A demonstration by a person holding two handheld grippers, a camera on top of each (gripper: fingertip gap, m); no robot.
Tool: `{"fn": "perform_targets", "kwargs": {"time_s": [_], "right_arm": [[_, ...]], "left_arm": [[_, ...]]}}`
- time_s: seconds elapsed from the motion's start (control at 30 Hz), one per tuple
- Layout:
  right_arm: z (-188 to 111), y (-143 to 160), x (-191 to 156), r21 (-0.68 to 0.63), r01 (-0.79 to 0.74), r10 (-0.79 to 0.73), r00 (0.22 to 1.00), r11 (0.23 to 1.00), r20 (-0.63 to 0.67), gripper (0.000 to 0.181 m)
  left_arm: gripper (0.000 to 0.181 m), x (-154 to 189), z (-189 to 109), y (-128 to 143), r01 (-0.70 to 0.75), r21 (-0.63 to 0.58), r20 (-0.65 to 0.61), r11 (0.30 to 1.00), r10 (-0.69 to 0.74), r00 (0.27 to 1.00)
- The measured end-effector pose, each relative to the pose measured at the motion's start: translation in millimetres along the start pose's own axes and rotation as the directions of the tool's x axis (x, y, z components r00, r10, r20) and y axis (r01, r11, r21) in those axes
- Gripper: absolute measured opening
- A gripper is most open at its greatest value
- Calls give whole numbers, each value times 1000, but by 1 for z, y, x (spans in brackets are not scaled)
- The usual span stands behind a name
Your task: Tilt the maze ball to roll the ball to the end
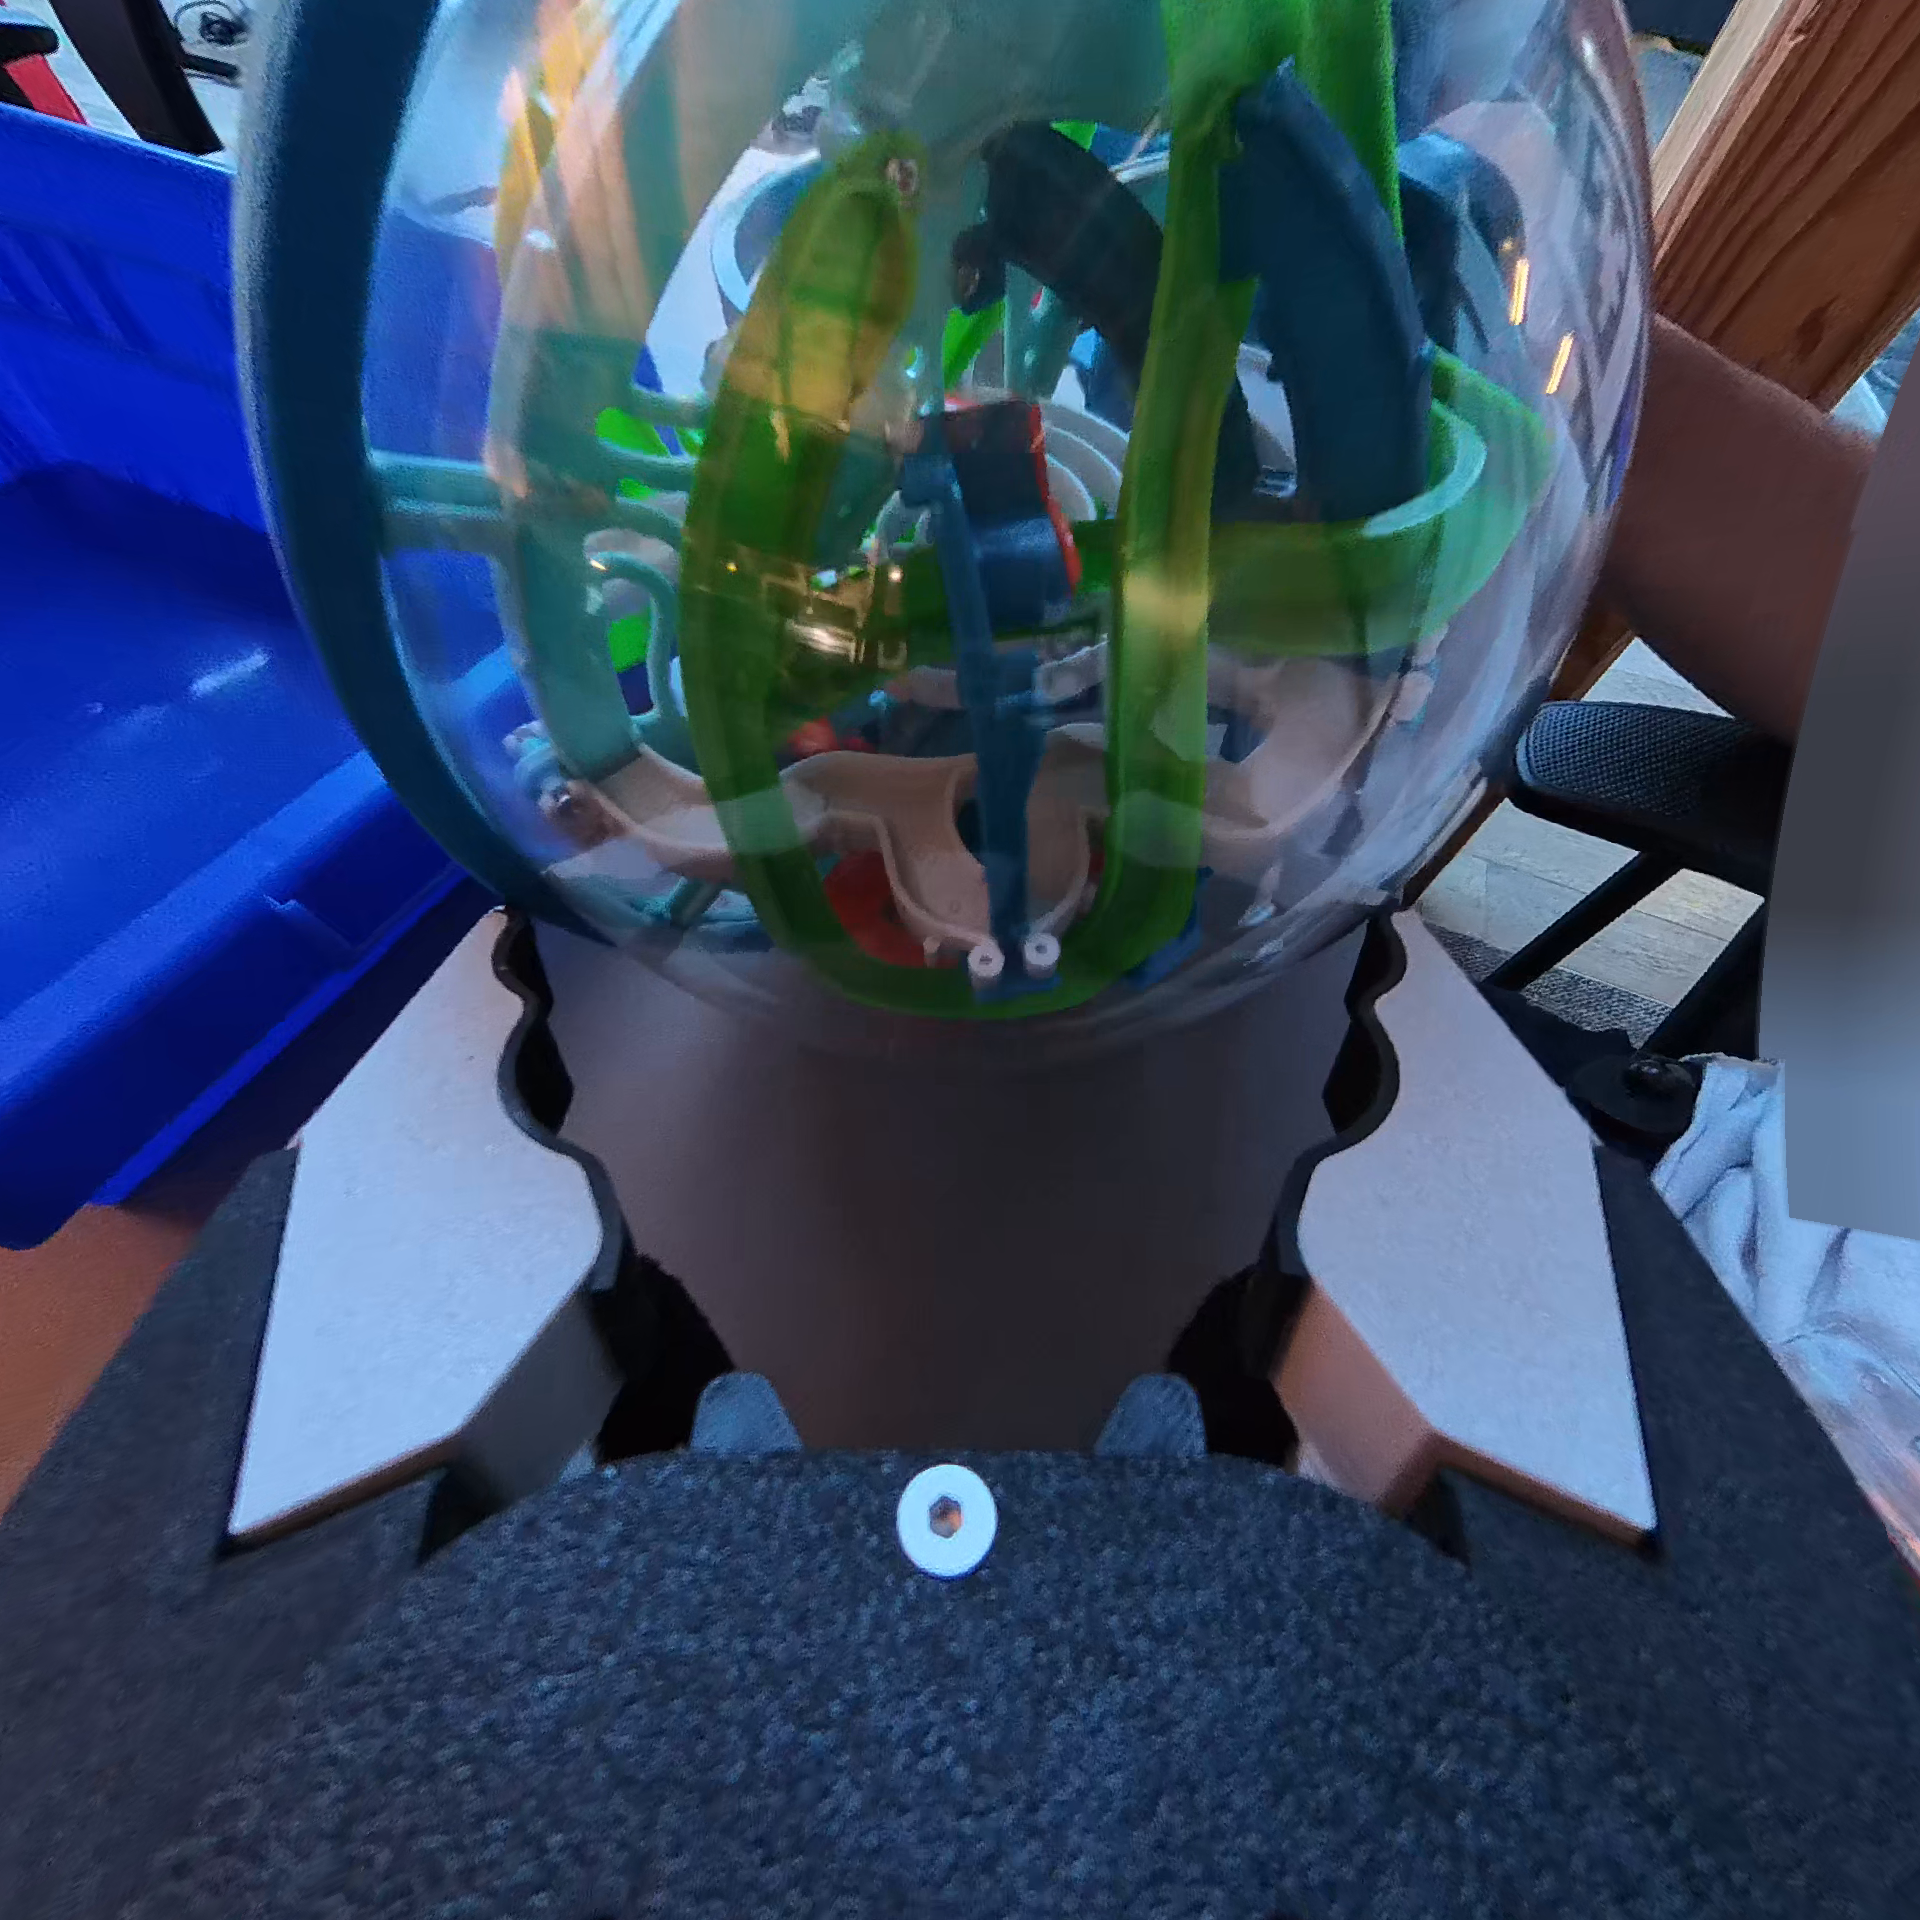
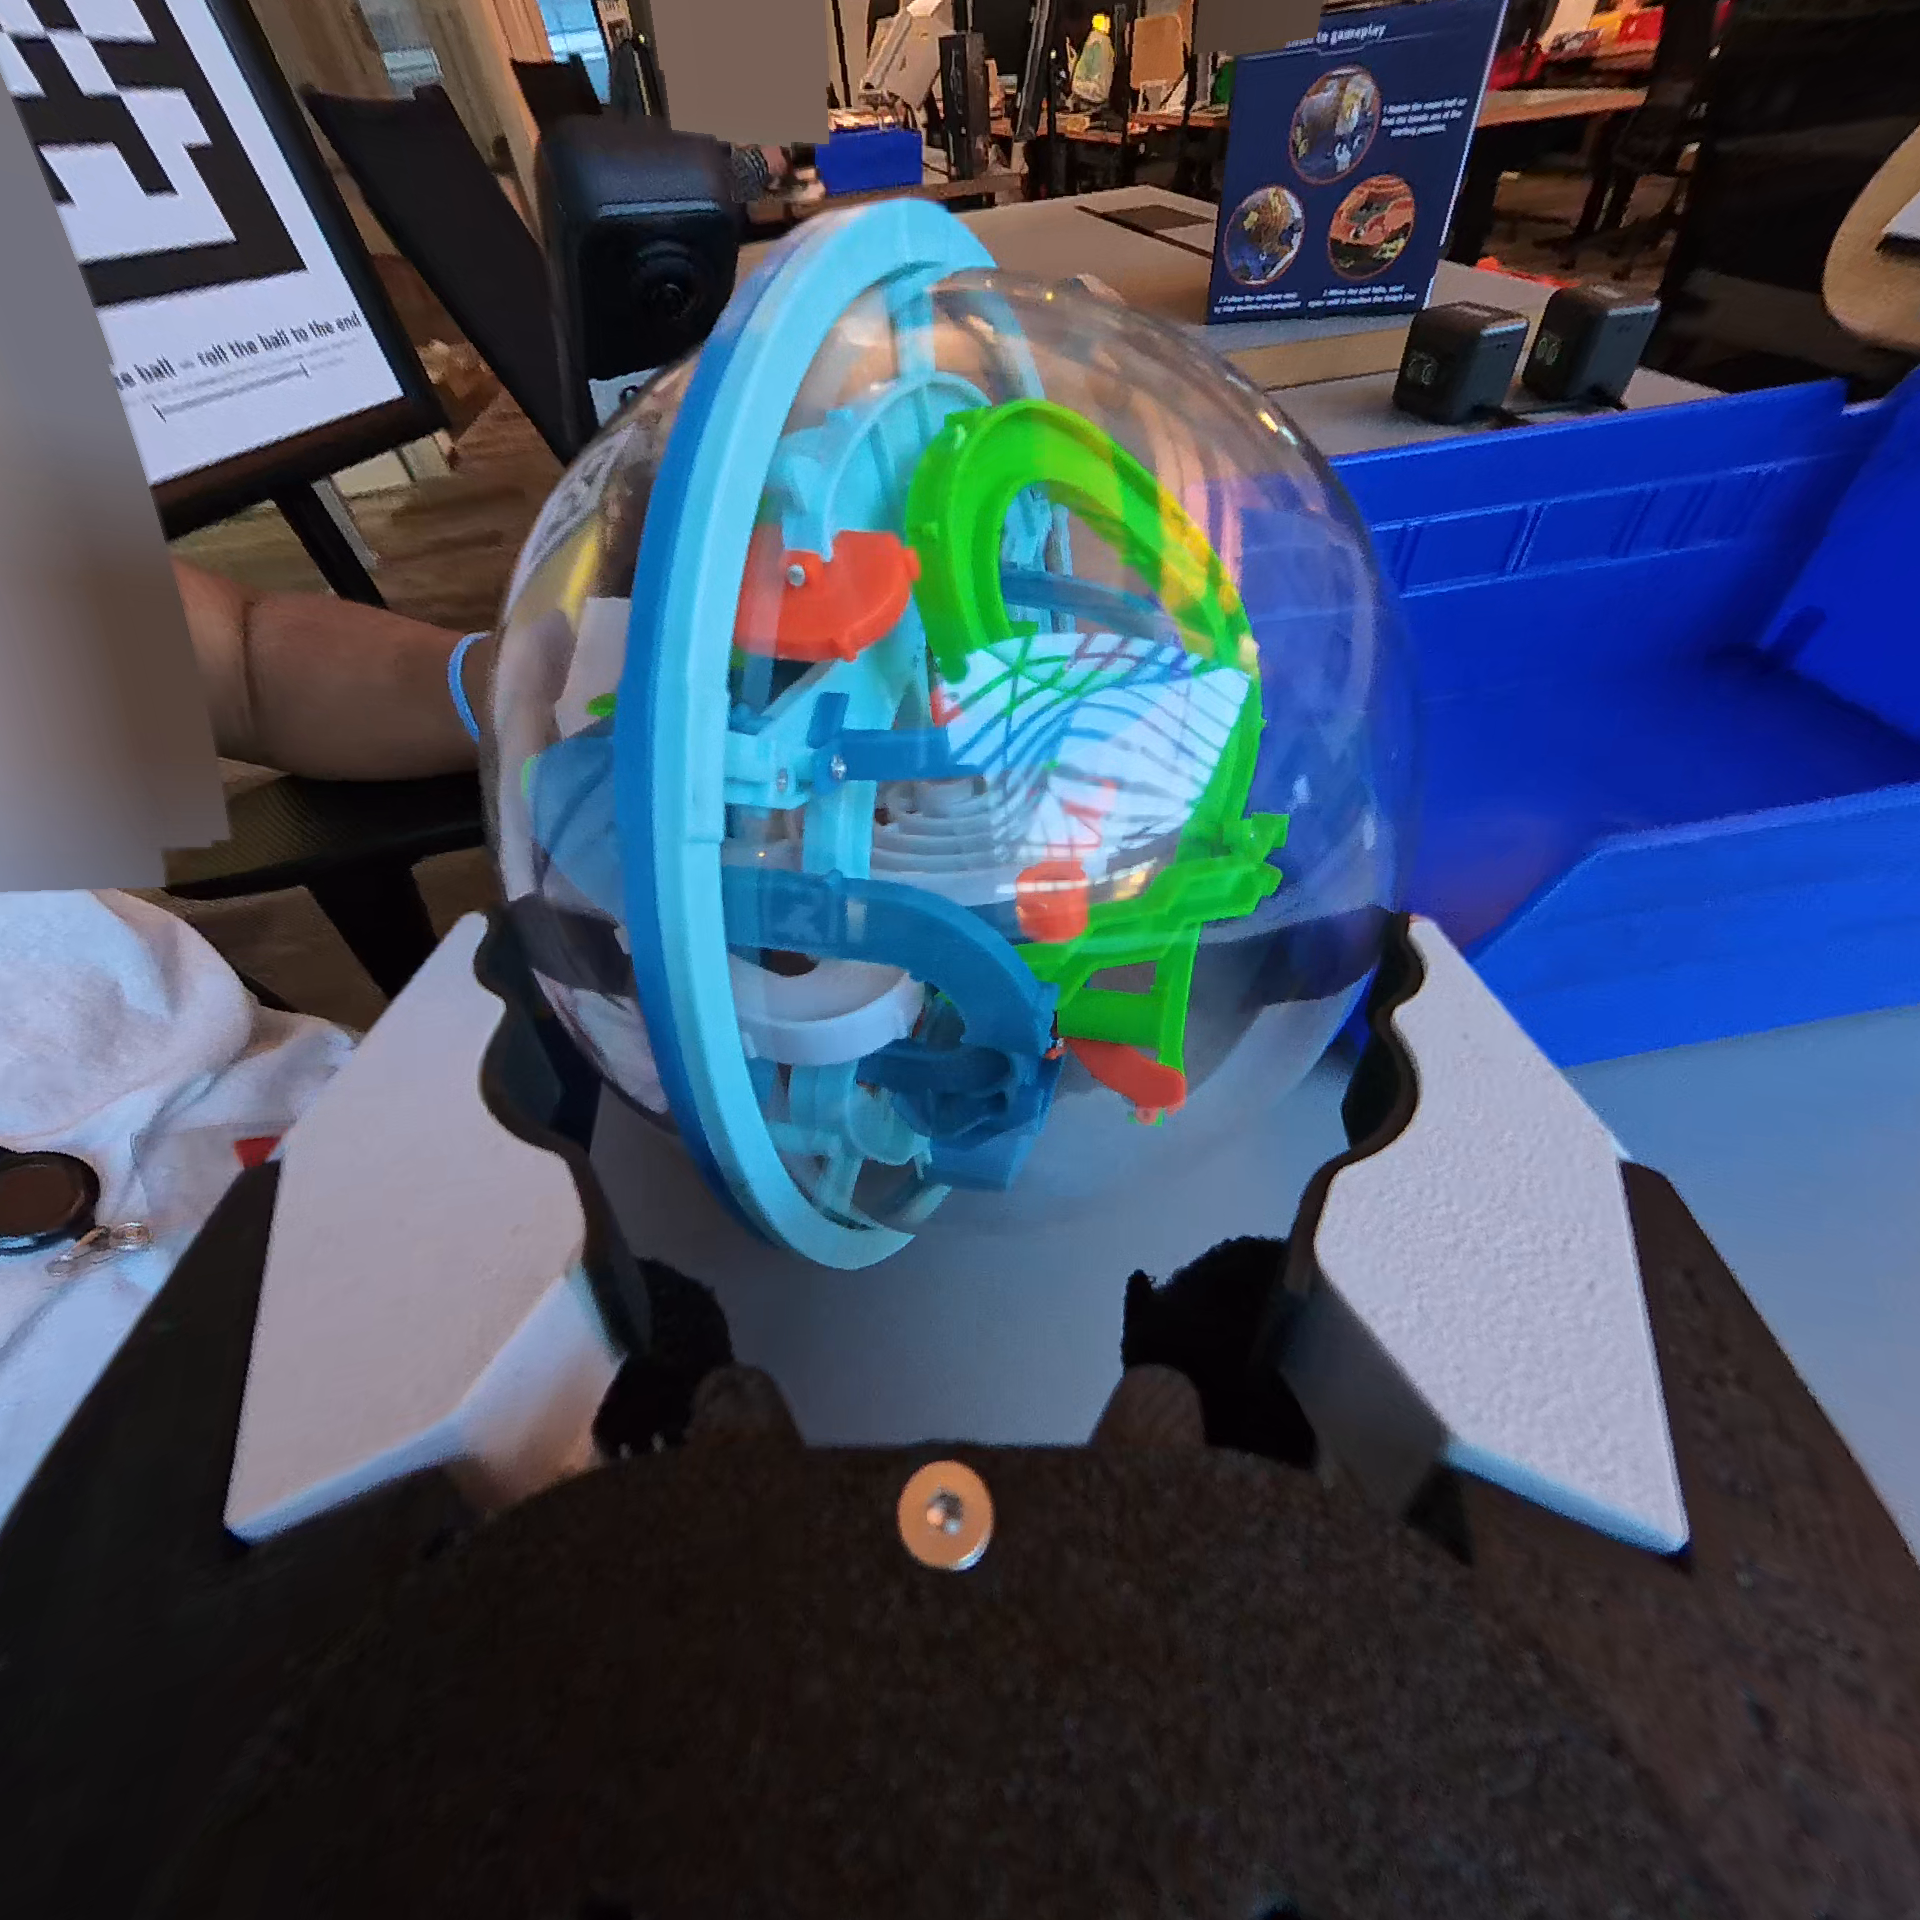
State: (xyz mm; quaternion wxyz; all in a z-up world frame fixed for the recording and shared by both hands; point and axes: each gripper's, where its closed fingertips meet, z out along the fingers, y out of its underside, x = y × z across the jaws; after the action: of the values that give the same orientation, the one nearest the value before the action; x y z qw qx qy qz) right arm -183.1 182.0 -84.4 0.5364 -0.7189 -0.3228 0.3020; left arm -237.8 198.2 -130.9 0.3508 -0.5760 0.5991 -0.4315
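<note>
**Maze ball held between two grippers, seam ring standing near upright**

The maze ball (image 2: pixel 935 727) is a clear sphere full of green, blue, white and orange tracks. It sits between the fingers (image 2: pixel 416 1195) of the right gripper (image 2: pixel 940 997), which are spread wide with their notched tips against the lower sides of the shell. The left gripper (image 1: pixel 945 997) meets the sphere (image 1: pixel 935 499) the same way, its fingers (image 1: pixel 416 1195) wide and the shell's underside resting between the tips. Whether the ball's bottom touches the surface cannot be told.

In the right wrist view the pale blue seam ring (image 2: pixel 686 727) runs nearly vertical, leaning a little with its top to the right, so the axis through the two halves lies close to horizontal. The small rolling ball cannot be made out for certain.

The grey surface (image 2: pixel 1714 1143) carries a blue bin (image 2: pixel 1662 779) just behind the sphere, toward its far right edge. A white cloth (image 2: pixel 125 1018) lies at the near left. Beyond stand a framed sign (image 2: pixel 208 260), a blue instruction card (image 2: pixel 1351 177) and two small black boxes (image 2: pixel 1527 353). A person's forearm (image 2: pixel 332 686) shows behind the ball. The room behind holds desks and chairs.
</note>
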Motion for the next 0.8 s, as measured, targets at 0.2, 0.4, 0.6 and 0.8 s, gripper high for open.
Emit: {"fn": "perform_targets", "kwargs": {"time_s": [0.2,0.4,0.6,0.8], "right_arm": [[-9,8,0,-1,-274,271,952,962,142,152],[-20,19,-1,-57,-456,454,851,888,265,153],[-20,19,12,-115,-540,547,782,834,298,153],[-31,3,36,47,-426,410,891,904,193,153]], "left_arm": [[146,19,-2,9,-42,-49,-11,998,41,999],[133,24,-11,12,-141,-56,-29,988,139,990],[159,-6,-9,-19,-260,-78,-77,963,254,964],[159,-17,27,-29,-350,-124,-97,928,340,935]]}}
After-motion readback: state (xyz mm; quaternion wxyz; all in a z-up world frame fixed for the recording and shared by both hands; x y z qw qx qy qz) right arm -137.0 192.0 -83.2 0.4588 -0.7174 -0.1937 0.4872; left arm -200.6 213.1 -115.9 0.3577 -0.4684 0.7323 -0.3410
